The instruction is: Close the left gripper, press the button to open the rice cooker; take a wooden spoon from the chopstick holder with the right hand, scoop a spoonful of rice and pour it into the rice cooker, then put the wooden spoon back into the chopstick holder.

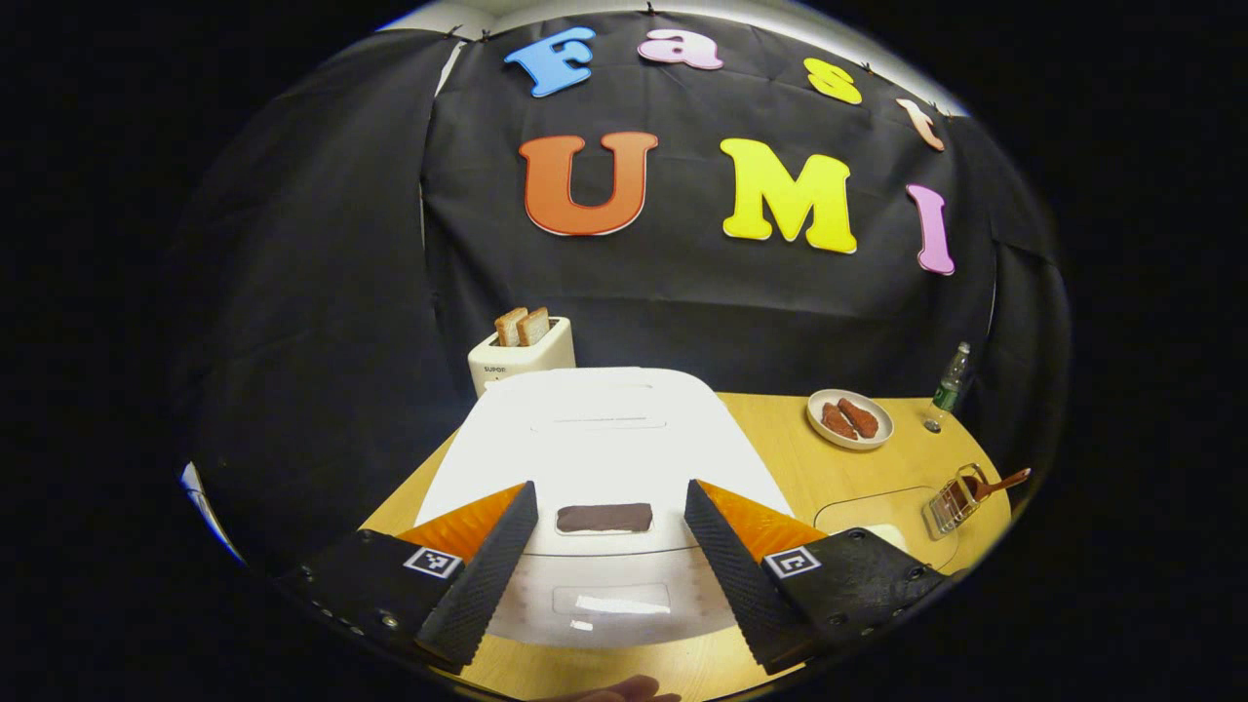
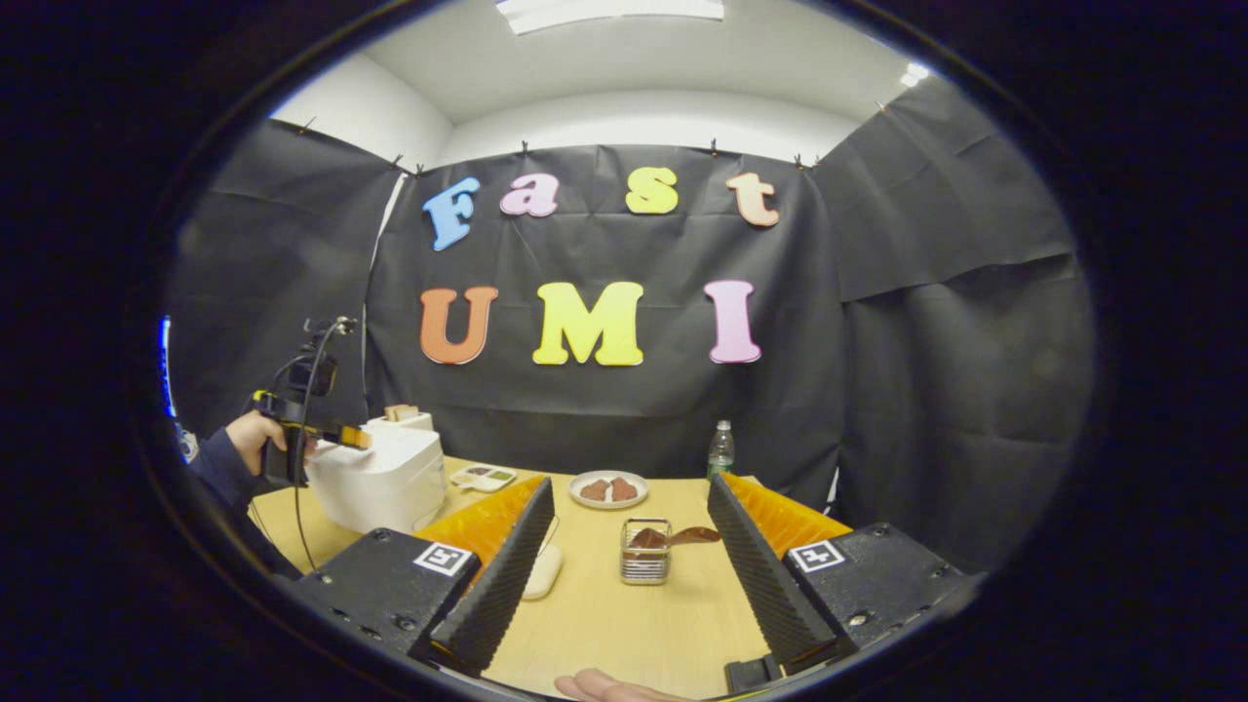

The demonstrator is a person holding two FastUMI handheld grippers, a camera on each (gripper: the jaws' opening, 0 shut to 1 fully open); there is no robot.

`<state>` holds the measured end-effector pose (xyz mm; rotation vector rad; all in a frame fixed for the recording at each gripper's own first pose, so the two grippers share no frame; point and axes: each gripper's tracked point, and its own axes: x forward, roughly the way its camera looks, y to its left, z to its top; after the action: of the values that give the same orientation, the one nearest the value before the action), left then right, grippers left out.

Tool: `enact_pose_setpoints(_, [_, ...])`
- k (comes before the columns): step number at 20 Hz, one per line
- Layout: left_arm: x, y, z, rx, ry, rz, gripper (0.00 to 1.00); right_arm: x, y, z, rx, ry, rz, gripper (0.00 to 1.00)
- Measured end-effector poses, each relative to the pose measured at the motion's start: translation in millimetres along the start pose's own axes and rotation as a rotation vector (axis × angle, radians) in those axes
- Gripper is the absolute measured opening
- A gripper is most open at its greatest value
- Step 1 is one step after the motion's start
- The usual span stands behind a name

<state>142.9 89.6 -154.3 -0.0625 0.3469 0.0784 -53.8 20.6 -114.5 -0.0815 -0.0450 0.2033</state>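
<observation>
The white rice cooker (image 1: 595,429) stands just ahead of my left gripper (image 1: 609,487), lid down. Its dark button (image 1: 604,518) lies between the open fingers, with nothing held. The wire chopstick holder (image 1: 951,502) stands at the far right with the wooden spoon (image 1: 996,484) leaning in it. In the right gripper view, my right gripper (image 2: 632,483) is open and empty over the table. The holder (image 2: 645,564) with the spoon (image 2: 682,536) stands between and beyond its fingers. Far left, a hand (image 2: 249,434) holds the left gripper (image 2: 351,439) at the cooker (image 2: 375,478).
A toaster (image 1: 520,356) with two slices stands behind the cooker. A plate of brown food (image 1: 850,419) and a bottle (image 1: 951,385) sit at the back of the wooden table (image 2: 634,624). A pale rounded object (image 2: 541,570) lies by the right gripper's left finger.
</observation>
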Motion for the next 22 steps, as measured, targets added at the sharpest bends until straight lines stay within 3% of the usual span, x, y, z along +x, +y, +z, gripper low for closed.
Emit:
enact_pose_setpoints(15, [-225.8,-72.2,66.3,0.004,-0.352,-0.131,0.94,0.0,-28.2,18.7,0.037,0.0,-0.104,1.0])
enact_pose_setpoints(22, [-267.7,-60.1,40.4,0.024,-0.39,-0.134,0.94,-12.2,-20.8,22.0,0.069,0.035,-0.119,1.0])
